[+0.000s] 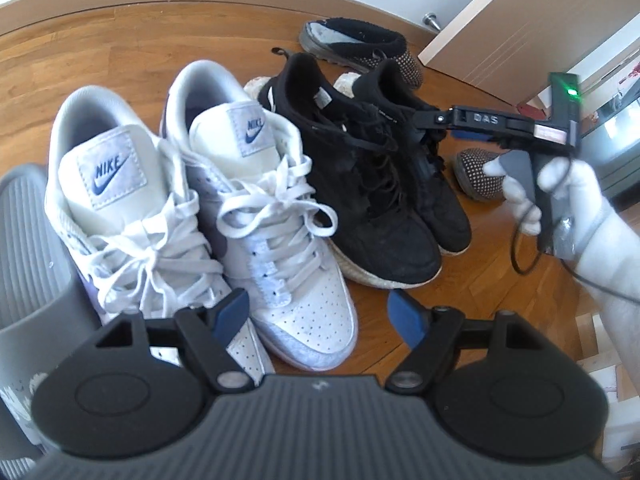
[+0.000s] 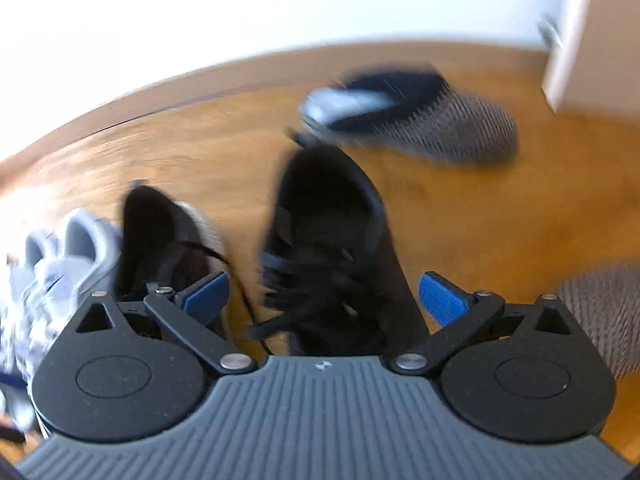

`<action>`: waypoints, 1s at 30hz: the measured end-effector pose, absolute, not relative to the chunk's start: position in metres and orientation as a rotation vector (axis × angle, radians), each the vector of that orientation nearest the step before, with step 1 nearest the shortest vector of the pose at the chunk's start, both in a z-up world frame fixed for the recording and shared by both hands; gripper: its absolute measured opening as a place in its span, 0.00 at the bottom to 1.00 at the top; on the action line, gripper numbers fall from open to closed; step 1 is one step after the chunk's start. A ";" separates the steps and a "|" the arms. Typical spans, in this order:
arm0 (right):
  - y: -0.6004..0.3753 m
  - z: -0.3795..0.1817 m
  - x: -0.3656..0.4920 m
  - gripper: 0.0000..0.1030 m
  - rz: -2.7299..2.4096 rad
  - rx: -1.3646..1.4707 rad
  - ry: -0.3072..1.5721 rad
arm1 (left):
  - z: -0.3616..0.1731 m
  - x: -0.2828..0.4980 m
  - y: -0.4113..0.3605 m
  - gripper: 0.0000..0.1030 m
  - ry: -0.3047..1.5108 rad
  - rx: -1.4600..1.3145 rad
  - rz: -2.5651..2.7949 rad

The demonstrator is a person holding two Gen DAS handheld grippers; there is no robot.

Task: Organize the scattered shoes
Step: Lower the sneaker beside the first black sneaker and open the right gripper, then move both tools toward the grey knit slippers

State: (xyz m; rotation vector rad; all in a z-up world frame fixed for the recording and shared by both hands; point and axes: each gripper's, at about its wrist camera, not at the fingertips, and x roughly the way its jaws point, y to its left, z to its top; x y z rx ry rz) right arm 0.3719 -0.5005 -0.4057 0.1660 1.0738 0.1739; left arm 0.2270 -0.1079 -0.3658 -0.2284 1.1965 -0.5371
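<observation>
The left tool (image 1: 316,316) sat nearest the lens in the left wrist view, its blue pads spread apart with nothing between them, hovering just above the toe of a white Nike sneaker (image 1: 280,240). That shoe stood on the wooden floor (image 1: 100,60) beside its mate, a second white Nike sneaker (image 1: 120,208), the two side by side with toes toward the camera. Just to their right stood a pair of black sneakers: one black sneaker (image 1: 360,200) touching the white pair, and another black sneaker (image 1: 432,184) pressed close against it. Behind them lay a dark slipper (image 1: 360,46) with a dotted toe, near a pale door (image 1: 520,20). A second dotted slipper (image 1: 480,176) showed partly behind the right tool (image 1: 436,120), which a white-gloved hand (image 1: 560,200) held over the right black sneaker. In the blurred right wrist view, that tool's jaws stood released, wide apart, and the black shoe lay between them without the pads pressing on it. A grey ribbed object (image 1: 32,240) filled the left edge; what it was I could not tell.
</observation>
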 end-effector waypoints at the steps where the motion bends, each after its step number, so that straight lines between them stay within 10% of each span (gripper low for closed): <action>1: -0.501 -0.413 0.375 0.99 0.173 0.187 1.090 | -0.365 0.226 -0.108 0.73 1.195 -0.228 -0.539; 8: -0.470 -0.431 0.371 0.56 0.177 0.070 1.147 | -0.353 0.219 -0.103 0.73 1.171 -0.216 -0.559; 17: -0.435 -0.431 0.368 0.43 0.195 0.150 1.211 | -0.355 0.221 -0.095 0.73 1.176 -0.218 -0.527; 21: -0.440 -0.418 0.370 0.51 0.191 0.143 1.179 | -0.352 0.222 -0.094 0.73 1.172 -0.209 -0.533; 25: -0.452 -0.388 0.364 0.87 0.196 0.140 1.070 | -0.351 0.221 -0.090 0.73 1.162 -0.206 -0.539; 30: -0.481 -0.362 0.348 0.87 0.092 0.136 0.996 | -0.355 0.224 -0.088 0.74 1.164 -0.207 -0.534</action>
